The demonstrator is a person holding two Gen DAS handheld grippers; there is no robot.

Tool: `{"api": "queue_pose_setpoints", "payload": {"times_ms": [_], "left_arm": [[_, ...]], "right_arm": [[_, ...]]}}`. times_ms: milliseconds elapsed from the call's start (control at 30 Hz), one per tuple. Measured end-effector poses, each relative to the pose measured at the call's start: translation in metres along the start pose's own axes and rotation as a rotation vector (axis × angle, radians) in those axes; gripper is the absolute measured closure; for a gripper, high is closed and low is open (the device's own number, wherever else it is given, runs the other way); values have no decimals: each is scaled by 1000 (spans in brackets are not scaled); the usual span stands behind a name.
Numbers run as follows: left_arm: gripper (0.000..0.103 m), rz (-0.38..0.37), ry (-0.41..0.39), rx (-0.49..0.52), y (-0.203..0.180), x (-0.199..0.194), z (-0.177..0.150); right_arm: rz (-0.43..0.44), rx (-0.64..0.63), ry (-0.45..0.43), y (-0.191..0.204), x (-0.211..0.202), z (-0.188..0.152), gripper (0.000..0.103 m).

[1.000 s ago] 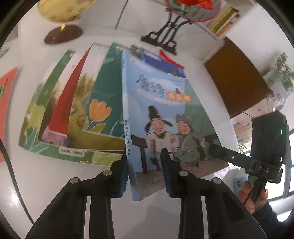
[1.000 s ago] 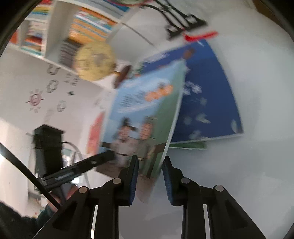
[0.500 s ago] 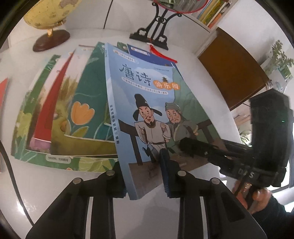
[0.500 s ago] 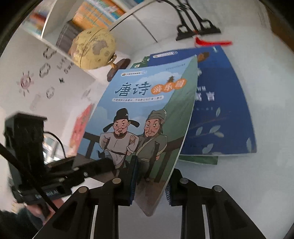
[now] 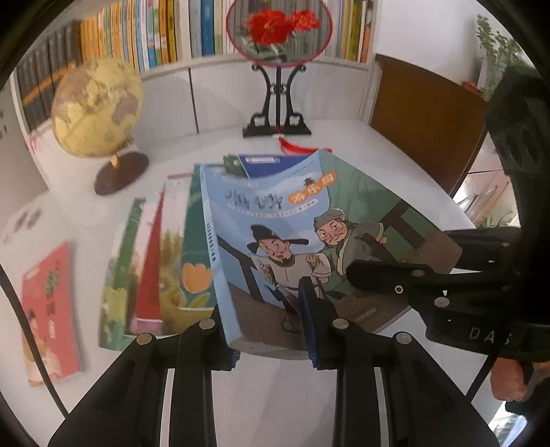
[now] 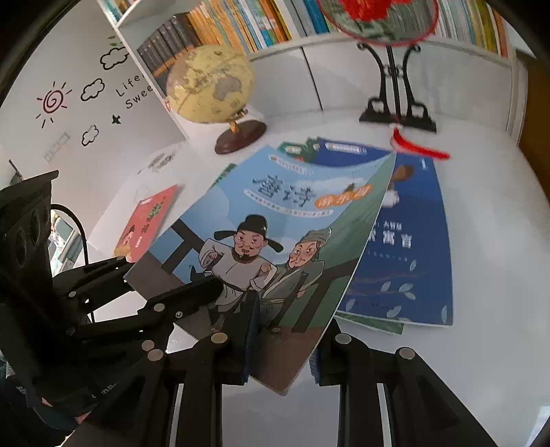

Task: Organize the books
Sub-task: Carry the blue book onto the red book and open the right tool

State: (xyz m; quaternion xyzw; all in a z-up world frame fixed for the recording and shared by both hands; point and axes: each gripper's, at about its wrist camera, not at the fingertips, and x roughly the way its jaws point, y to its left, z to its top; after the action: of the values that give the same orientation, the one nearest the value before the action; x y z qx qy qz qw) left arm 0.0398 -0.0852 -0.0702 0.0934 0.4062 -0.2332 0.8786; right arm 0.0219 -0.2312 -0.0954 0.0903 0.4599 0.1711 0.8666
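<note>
A light-blue book with two cartoon men on its cover (image 5: 292,213) (image 6: 275,213) is held up above the white table by both grippers. My left gripper (image 5: 268,330) is shut on its near corner by the spine. My right gripper (image 6: 283,344) is shut on the other near corner, and its fingers (image 5: 395,278) show at the right of the left wrist view. Below the book's left side lies a fanned row of green and red picture books (image 5: 165,261). A dark-blue book (image 6: 405,247) lies flat under its right side, on a green one.
A red book (image 5: 48,302) (image 6: 147,220) lies alone at the left. A globe (image 5: 98,113) (image 6: 209,86) and a round red-flower fan on a black stand (image 5: 276,103) (image 6: 395,96) stand at the back. Behind them a bookshelf (image 5: 137,31) is full of books. A brown cabinet (image 5: 422,113) is at the right.
Both grippers have risen and rolled with the blue book, which now sits squarer between them. The views have tipped up, so the bookshelf and fan are now in sight.
</note>
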Motion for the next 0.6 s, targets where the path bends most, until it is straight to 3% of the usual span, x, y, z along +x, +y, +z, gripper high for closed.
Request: {"api": "queue_pose_setpoints", "payload": {"times_ms": [133,333,600], "left_arm": [[77,9,-32,-11,10,-16,3],[77,34,-82,-5,29,-46,2],[77,121,-146,-61,88,-106,4]], "right_arm": [[-26,-43,-25,20,-8,10,79],[4,-48,-67,46,-16,18,79],[16,-159,-132,120,-28,42,79]]}}
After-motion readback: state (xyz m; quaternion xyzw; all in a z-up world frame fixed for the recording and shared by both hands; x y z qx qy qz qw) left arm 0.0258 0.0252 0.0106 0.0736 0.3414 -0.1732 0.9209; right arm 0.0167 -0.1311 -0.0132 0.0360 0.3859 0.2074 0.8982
